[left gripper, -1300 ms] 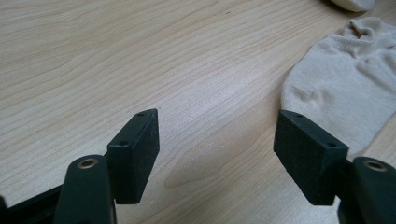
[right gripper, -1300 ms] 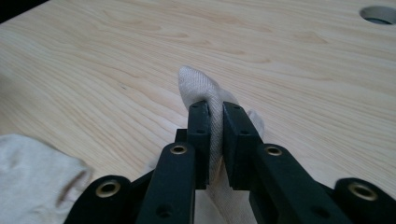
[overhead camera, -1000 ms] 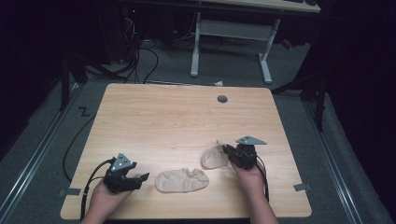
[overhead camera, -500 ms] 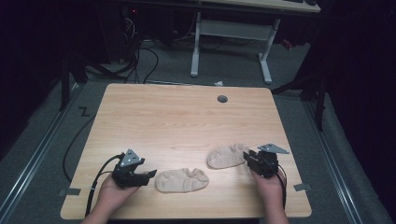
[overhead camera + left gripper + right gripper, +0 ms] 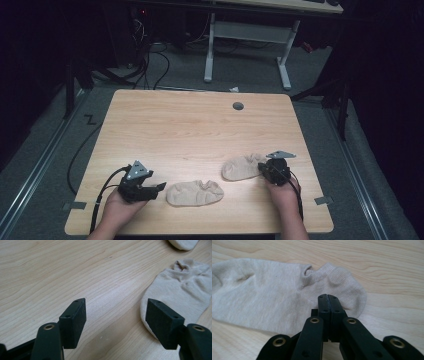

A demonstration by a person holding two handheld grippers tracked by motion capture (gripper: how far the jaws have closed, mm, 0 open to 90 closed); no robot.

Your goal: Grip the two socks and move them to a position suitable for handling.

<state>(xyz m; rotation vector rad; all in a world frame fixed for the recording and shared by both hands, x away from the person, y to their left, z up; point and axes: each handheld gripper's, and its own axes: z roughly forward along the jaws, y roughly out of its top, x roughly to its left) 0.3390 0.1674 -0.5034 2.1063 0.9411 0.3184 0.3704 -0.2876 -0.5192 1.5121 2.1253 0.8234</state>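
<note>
Two beige ankle socks lie flat on the near half of the wooden table [image 5: 200, 125], which is otherwise bare apart from a round grommet hole [image 5: 238, 106] near its far edge.

Starting at the left, the person's left hand [image 5: 116, 209] rests near the front left corner, holding the left gripper [image 5: 159, 186], whose cable trails off the front edge. Its jaws stand wide apart, with only bare wood between them, low over the table. In the left gripper view the jaw on the right sits in front of the edge of the nearer sock; I cannot tell whether it touches the cloth.

That near sock [image 5: 195, 193] lies just beside the left gripper, lengthwise across the table, its opening puckered and its surface slightly wrinkled. In the left gripper view it spreads out past the jaw on the right [image 5: 180, 290], and the tip of the other sock peeks in at the top corner.

Further right and a little farther back lies the second sock [image 5: 242, 167], apart from the first. The right gripper [image 5: 262, 169], with its grey three-cornered plate on top, is at that sock's right end, held by the right hand [image 5: 284, 192]. In the right gripper view its jaws are pressed together with no gap, their tips over the heel end of this sock [image 5: 274, 297]; whether any cloth is pinched between them I cannot tell.
</note>
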